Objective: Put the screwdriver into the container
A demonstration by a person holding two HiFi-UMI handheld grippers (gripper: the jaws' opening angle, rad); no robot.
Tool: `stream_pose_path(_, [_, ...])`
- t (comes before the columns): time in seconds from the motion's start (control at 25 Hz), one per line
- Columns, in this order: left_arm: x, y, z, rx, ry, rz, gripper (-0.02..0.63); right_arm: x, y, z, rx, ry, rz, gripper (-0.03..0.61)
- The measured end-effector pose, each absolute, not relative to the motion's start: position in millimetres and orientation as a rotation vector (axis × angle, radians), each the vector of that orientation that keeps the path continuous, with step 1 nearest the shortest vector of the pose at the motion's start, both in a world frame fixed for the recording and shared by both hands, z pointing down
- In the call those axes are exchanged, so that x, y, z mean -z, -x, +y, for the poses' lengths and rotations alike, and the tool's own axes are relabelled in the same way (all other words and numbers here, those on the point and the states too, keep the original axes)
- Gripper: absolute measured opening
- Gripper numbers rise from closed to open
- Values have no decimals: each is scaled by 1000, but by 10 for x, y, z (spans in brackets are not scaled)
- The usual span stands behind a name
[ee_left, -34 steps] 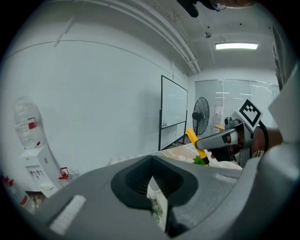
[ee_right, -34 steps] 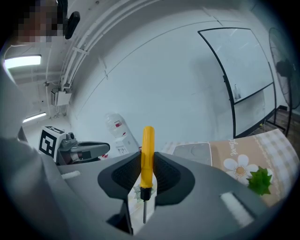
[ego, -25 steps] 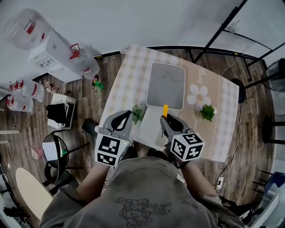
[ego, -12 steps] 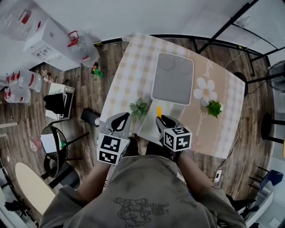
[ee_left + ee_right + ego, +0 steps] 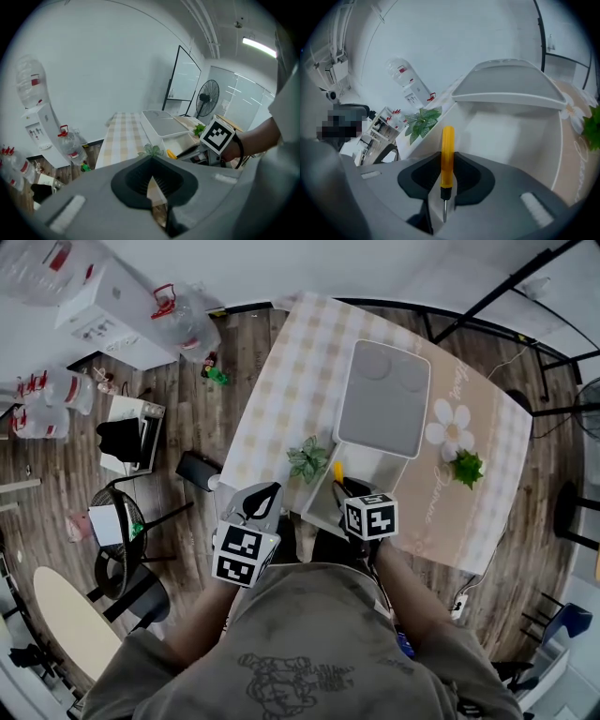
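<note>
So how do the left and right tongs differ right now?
The right tongs are clamped on a yellow-handled screwdriver; the left tongs are shut on nothing. The right tongs sit over the open white container; the left tongs are off to its left, outside it. Both are closed and face the table.

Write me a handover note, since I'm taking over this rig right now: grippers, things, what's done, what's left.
The left hand-held gripper has its jaws together and is empty.
The right hand-held gripper is shut on the screwdriver, yellow handle forward, metal tip back.
The container is open, with its lid beyond it. The handle reaches over its near end.
Done: screwdriver picked up and brought to the container.
Left: lower it in, open the jaws, withdraw.
</note>
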State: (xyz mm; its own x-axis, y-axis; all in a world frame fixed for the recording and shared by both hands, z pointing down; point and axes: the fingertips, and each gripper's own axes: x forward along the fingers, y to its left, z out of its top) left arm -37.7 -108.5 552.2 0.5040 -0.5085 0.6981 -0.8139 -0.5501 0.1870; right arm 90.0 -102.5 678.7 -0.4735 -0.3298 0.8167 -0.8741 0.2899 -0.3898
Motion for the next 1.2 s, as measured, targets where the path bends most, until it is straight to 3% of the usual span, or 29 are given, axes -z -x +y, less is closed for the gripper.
stream_pose_path(0.52, [-5624,451,-964,-858,-2266,-1051,0,-6940,-852,-993,-1183,-1058,-1887,118])
stream_pose_path(0.8, [-5407,471,-1086,-810,-2317,-1075,0,-6607,-958,-1029,-1142,-1126,-1946,140])
stream_pose_path(1.2, [-4621,323,-1535,-676,-2518,-1130,1,-5158,-1247,-1387,-929,-1370,-2219,40])
